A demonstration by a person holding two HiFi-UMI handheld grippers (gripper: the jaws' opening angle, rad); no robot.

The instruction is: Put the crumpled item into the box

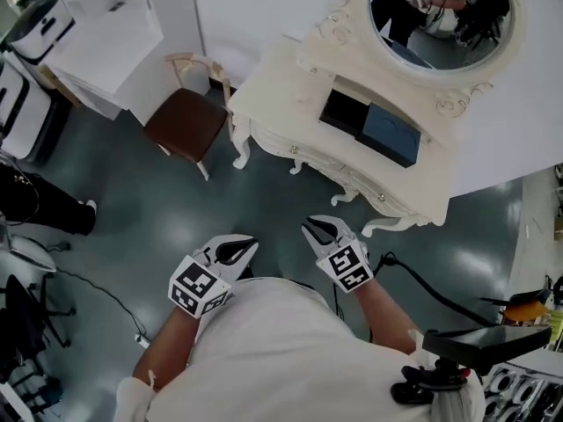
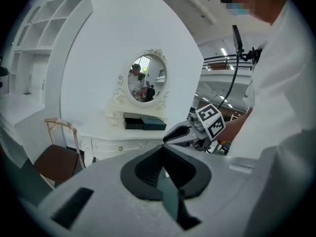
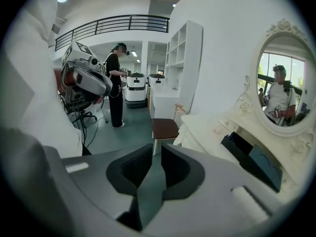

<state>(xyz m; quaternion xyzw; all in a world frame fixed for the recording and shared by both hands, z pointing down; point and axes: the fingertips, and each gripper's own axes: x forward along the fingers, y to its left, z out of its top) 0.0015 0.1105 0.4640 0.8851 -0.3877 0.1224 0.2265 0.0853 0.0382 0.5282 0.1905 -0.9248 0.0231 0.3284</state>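
**Both tools empty, well apart from the box**

Left tool [image 1: 249, 245] and right tool [image 1: 310, 228] held low over the grey floor [image 1: 264, 192], close to the body, side by side, tips toward the cream surface [image 1: 273, 86].

Left: jaws together, nothing between.

Right: jaws slightly apart, only floor seen through the gap, nothing gripped.

Black box [image 1: 341, 112] open on the surface, just under the oval mirror [image 1: 440, 16], with a blue lid [image 1: 392, 135] touching its side. Box interior too dark to read, so cannot tell where the crumpled item lies.

Brown-seated chair [image 1: 185, 123] just beside the surface's end.

In the right gripper view, a person in black [image 3: 116, 88] standing farther back on the floor, well apart from both tools.
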